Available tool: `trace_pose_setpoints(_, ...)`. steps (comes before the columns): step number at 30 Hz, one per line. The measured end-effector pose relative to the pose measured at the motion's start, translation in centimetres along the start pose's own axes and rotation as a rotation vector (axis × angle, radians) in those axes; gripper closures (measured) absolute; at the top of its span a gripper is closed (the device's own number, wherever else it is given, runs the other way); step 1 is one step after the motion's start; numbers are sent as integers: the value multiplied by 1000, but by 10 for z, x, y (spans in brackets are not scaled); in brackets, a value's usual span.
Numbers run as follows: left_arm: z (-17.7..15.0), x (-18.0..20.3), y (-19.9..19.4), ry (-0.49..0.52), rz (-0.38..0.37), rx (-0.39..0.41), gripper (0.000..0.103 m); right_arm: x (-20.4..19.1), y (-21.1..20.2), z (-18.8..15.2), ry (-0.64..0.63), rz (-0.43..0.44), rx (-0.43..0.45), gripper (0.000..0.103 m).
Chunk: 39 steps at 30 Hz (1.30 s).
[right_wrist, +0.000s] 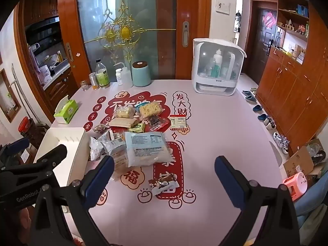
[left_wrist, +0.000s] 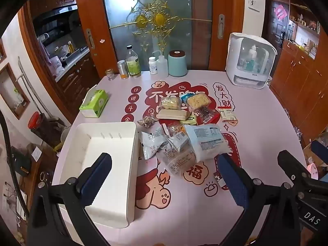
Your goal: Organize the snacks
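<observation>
A pile of several snack packets (left_wrist: 180, 127) lies on the pink table; it also shows in the right wrist view (right_wrist: 135, 131). A large pale blue bag (left_wrist: 207, 142) lies at its near side, also seen from the right (right_wrist: 146, 148). An empty white bin (left_wrist: 106, 164) stands left of the pile, its rim in the right wrist view (right_wrist: 67, 141). One small packet (right_wrist: 163, 184) lies apart, nearest my right gripper. My left gripper (left_wrist: 164, 176) is open and empty, above the bin's right edge. My right gripper (right_wrist: 164, 176) is open and empty, above the table near the lone packet.
A green tissue box (left_wrist: 94, 103) sits at the table's left. Bottles, jars and a teal canister (left_wrist: 177, 63) line the far edge. A white appliance (left_wrist: 250, 63) stands at the far right. Shoes (right_wrist: 266, 121), a cardboard box (right_wrist: 303, 162) and a pink stool (right_wrist: 297, 182) are on the floor right.
</observation>
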<state>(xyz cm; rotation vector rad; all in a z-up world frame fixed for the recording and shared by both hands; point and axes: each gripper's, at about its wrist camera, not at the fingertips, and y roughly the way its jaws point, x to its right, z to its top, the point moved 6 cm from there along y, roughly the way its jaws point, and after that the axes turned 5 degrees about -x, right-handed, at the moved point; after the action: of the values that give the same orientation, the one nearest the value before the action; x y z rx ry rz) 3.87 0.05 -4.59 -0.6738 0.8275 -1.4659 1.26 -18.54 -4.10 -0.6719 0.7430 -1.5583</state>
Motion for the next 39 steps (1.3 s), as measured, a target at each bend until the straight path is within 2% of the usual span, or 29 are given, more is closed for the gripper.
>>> trace_pose_setpoints(9, -4, -3, 8, -27, -16, -6, 1, -7, 0, -2, -17, 2, 3, 4)
trace_pose_setpoints(15, -9, -6, 0, -13, -17, 15, 1, -11, 0, -3, -28, 7, -2, 4)
trace_pose_setpoints(39, -14, -10, -1, -15, -29, 0, 1, -16, 3, -11, -16, 11, -13, 4)
